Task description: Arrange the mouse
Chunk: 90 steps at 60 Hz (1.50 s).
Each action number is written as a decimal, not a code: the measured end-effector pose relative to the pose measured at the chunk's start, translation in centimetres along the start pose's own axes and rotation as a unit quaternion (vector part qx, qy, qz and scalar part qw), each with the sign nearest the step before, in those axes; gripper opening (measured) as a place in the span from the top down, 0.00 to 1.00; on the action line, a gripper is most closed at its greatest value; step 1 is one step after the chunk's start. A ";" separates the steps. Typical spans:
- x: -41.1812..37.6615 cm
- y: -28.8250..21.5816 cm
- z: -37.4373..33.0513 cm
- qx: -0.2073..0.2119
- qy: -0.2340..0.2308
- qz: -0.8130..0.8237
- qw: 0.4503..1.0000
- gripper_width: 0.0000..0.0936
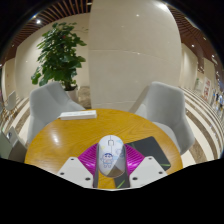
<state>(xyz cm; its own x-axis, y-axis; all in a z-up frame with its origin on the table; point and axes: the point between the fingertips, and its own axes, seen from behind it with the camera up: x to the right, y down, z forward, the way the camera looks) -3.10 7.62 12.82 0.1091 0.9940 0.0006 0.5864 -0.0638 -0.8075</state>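
A white mouse (110, 157) with a blue cartoon print sits between my two fingers, its nose pointing away from me. My gripper (110, 150) is shut on the mouse, with a magenta pad (89, 158) pressing on each of its sides. Below it is a round wooden table (60, 146). A dark mouse mat (152, 150) lies on the table just right of the fingers. The mouse hides the table surface directly under it, so I cannot tell whether it touches the wood.
A flat white box (77, 115) lies at the table's far left edge. Two grey chairs (50, 100) (165, 105) stand beyond the table. A leafy potted plant (60, 55) is behind the left chair.
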 end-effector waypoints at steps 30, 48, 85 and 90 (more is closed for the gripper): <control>11.2 9.3 12.2 -0.083 -0.032 0.017 0.996 0.45; 10.1 8.7 4.7 -0.093 -0.031 0.025 0.995 0.08; 4.5 16.7 -16.2 -0.138 -0.035 -0.005 0.990 0.08; 3.9 16.9 -16.4 -0.141 -0.039 -0.003 0.989 0.08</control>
<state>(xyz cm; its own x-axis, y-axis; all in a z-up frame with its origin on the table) 20.42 8.93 8.83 0.0497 0.9975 -0.0492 0.7888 -0.0695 -0.6107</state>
